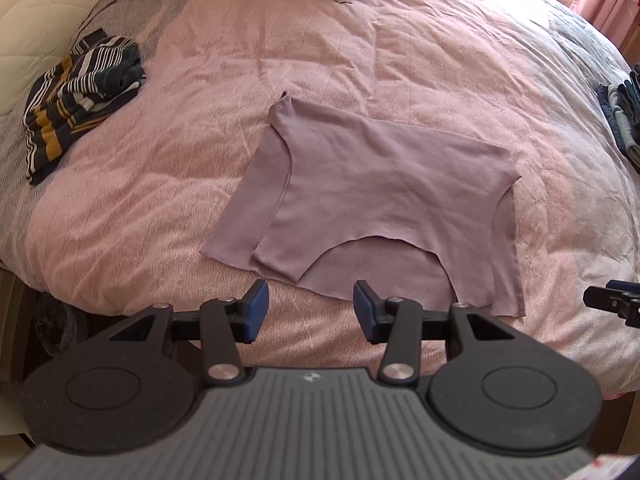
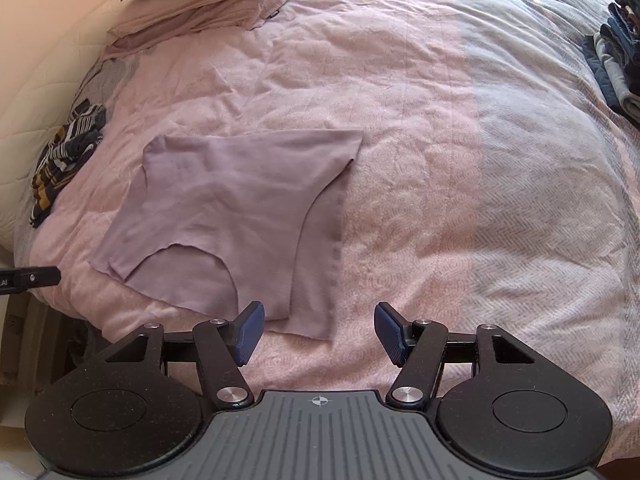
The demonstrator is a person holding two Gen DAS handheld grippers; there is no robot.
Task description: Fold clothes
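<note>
From the left wrist, the left gripper (image 1: 307, 308) is seen with its blue pads spread wide and nothing held, poised at the near edge of the mauve sleeveless top (image 1: 372, 204). That top is laid flat on the pink bedspread (image 1: 160, 208), neckline toward the camera. A folded striped garment (image 1: 76, 96) is placed well apart at the far left, and a dark stack of clothes (image 1: 622, 120) at the far right. From the right wrist, the right gripper (image 2: 319, 330) is likewise held wide open and empty, its left pad just over the top's (image 2: 240, 208) near corner; pillows (image 2: 208, 4) are glimpsed beyond.
</note>
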